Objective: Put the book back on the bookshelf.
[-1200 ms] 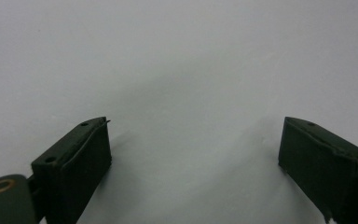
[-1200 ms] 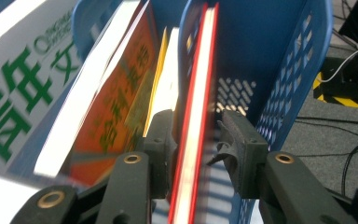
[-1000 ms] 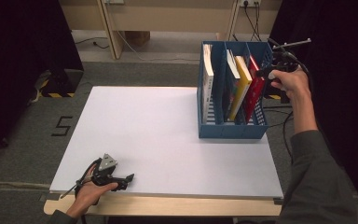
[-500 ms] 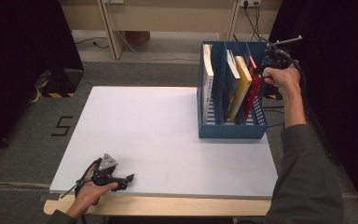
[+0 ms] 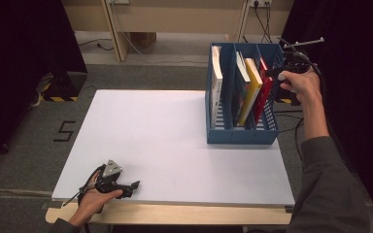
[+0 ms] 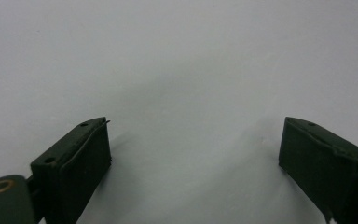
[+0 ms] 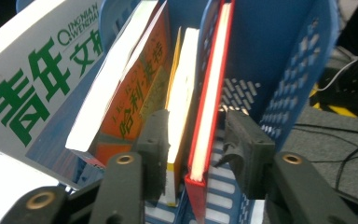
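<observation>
While the left gripper (image 5: 126, 187) rests on the near edge of the white table (image 5: 175, 145) with jaws spread and empty, the right gripper (image 7: 196, 140) at the far blue file rack (image 5: 243, 133) has just been opening, its jaws straddling the red book (image 7: 212, 98) in the rightmost slot without pressing.

A blue file rack (image 5: 243, 133) with perforated walls sits on the white table (image 5: 165, 141). Inside it are a red book (image 7: 209, 107), a yellow book (image 5: 250, 90), an orange-covered book (image 7: 135, 100) and a white magazine (image 7: 32, 70) with green lettering.
</observation>
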The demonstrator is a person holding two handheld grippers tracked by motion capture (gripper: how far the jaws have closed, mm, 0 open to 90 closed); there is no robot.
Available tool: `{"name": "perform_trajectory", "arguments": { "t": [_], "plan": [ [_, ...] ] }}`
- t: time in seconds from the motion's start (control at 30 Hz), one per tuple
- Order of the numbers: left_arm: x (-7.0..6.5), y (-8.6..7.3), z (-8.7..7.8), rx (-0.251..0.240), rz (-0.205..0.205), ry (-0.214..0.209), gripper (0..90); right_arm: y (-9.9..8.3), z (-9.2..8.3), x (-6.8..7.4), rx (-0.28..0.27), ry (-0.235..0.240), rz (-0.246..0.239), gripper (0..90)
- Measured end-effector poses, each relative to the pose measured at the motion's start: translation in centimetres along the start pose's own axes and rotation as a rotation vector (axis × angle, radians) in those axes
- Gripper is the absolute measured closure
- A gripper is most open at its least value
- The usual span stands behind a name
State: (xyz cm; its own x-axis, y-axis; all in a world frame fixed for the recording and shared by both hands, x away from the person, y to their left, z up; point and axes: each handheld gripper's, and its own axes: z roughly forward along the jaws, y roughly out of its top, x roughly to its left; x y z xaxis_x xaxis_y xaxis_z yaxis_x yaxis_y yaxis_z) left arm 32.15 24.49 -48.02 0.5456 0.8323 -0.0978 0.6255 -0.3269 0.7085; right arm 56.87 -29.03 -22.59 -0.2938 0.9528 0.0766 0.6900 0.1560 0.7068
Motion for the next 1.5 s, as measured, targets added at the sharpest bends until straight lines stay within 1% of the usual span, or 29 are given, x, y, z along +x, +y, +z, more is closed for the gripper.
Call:
{"name": "perform_trajectory", "arguments": {
  "t": [0.03,0.07,0.13,0.2,0.27,0.33,0.37,0.43,0.47,0.5,0.53,0.6,0.63,0.77,0.87,0.93,0.97,1.03,1.1,1.2,1.23,1.37,1.47,1.5],
  "plan": [
    [0.0,0.0,0.0,0.000,0.000,0.000,8.3,-0.1,-0.3,0.2,-0.008,0.009,0.010,58.6],
    [0.0,0.0,0.0,0.000,0.001,0.000,8.3,-0.2,-0.6,0.2,-0.017,0.020,0.002,57.2],
    [0.0,0.0,0.0,0.000,0.000,0.000,8.2,-0.5,-1.3,0.6,-0.029,0.028,0.005,56.5],
    [0.0,0.0,0.0,0.000,0.001,0.000,8.2,-0.9,-1.8,0.9,-0.034,0.035,-0.005,54.9],
    [0.0,0.0,0.0,0.001,0.003,0.001,8.2,-1.4,-2.4,1.2,-0.043,0.046,-0.001,54.6],
    [-0.1,0.0,0.0,0.002,0.004,0.003,8.2,-1.9,-2.8,1.4,-0.047,0.057,-0.013,54.4],
    [-0.1,0.0,0.0,0.002,0.004,0.003,8.2,-2.3,-2.9,1.6,-0.047,0.061,-0.016,54.5],
    [-0.1,0.0,0.0,0.003,0.004,0.003,8.2,-3.1,-3.1,2.0,-0.034,0.079,-0.033,55.1],
    [-0.1,0.0,0.0,0.003,0.005,0.002,8.1,-3.5,-3.1,2.3,-0.025,0.080,-0.050,55.2],
    [-0.1,0.0,0.1,0.002,0.003,0.003,7.9,-4.0,-3.1,2.6,-0.016,0.088,-0.053,55.8],
    [-0.1,0.0,0.1,0.004,0.005,0.004,7.6,-4.4,-2.9,2.8,-0.010,0.090,-0.069,56.2],
    [-0.1,0.0,0.1,0.005,0.004,0.004,7.5,-5.1,-2.3,3.1,0.003,0.091,-0.084,57.2],
    [-0.1,0.0,0.1,0.005,0.005,0.005,7.5,-5.4,-1.9,3.3,0.014,0.094,-0.086,57.2],
    [-0.1,0.0,0.1,0.005,0.005,0.004,7.5,-6.2,0.1,3.4,0.041,0.071,-0.079,57.2],
    [-0.1,0.0,0.1,0.005,0.006,0.003,7.5,-6.4,1.5,3.2,0.038,0.070,-0.074,54.5],
    [-0.1,0.0,0.1,0.005,0.006,0.002,7.4,-6.4,2.4,3.2,0.035,0.061,-0.084,50.0],
    [-0.1,0.0,0.1,0.005,0.006,0.002,7.5,-6.4,2.9,3.2,0.037,0.063,-0.078,48.1],
    [-0.1,0.0,0.1,0.005,0.006,0.002,7.5,-6.4,3.6,3.1,0.023,0.063,-0.086,45.9],
    [-0.1,0.0,0.1,0.005,0.006,0.002,7.5,-6.3,4.2,3.0,0.019,0.063,-0.076,44.1],
    [-0.1,0.0,0.1,0.005,0.006,0.001,7.4,-6.3,4.6,2.9,0.011,0.077,-0.082,42.1],
    [-0.1,0.0,0.1,0.005,0.007,0.001,7.4,-6.2,4.7,2.9,0.010,0.085,-0.092,40.7],
    [-0.1,0.0,0.1,0.005,0.006,0.003,7.4,-6.3,4.8,3.1,0.009,0.103,-0.126,40.1],
    [-0.1,0.0,0.1,0.006,0.007,0.003,7.4,-6.3,4.8,2.9,0.011,0.090,-0.124,40.1],
    [-0.1,0.0,0.1,0.005,0.006,0.003,7.4,-6.4,4.7,2.9,0.019,0.092,-0.122,40.3]
  ]
}}
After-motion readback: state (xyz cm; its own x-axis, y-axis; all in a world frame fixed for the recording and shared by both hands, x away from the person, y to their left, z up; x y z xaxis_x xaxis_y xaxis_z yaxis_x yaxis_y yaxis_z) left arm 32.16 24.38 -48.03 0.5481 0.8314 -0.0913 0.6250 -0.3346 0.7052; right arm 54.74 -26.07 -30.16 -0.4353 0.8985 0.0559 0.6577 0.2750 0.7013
